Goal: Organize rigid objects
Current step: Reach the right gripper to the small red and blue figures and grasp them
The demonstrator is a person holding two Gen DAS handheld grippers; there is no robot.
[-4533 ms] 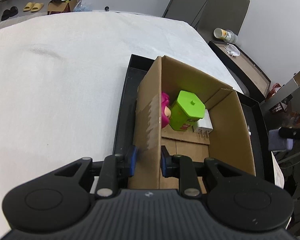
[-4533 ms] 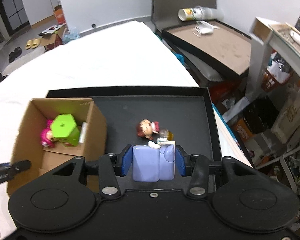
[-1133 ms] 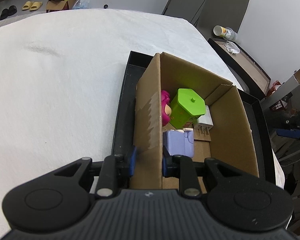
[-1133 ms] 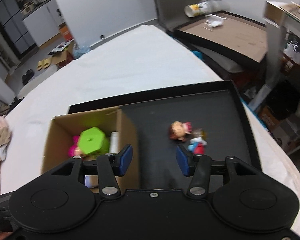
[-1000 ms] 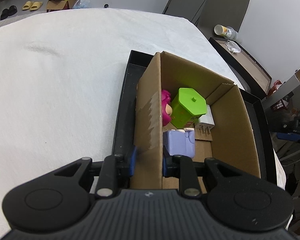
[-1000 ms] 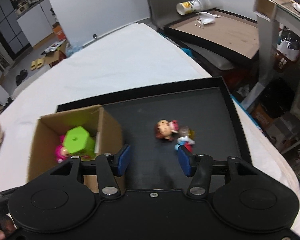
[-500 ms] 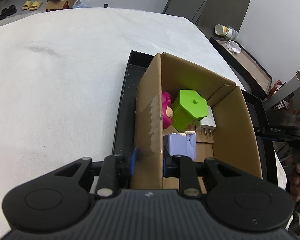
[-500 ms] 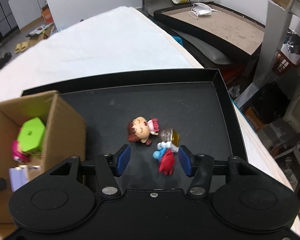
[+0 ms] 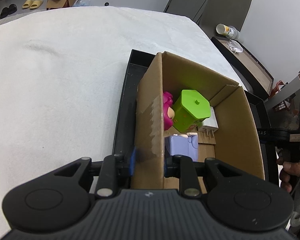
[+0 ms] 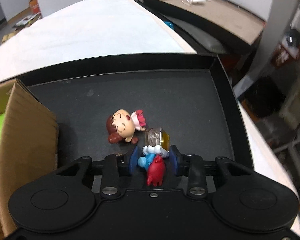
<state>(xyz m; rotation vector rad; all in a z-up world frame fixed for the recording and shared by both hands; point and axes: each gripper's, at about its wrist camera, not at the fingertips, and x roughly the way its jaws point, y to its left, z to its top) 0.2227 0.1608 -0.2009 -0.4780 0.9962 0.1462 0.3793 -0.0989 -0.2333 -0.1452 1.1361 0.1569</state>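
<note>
While the left gripper clamps the cardboard box wall, the right gripper, fingers apart, straddles a red-and-blue figurine near the tray's near edge; no writing reads clearly.

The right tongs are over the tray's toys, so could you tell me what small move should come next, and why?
Probably close the right tongs: the red-and-blue figure lies between the open jaws, untouched on the tray.
</note>
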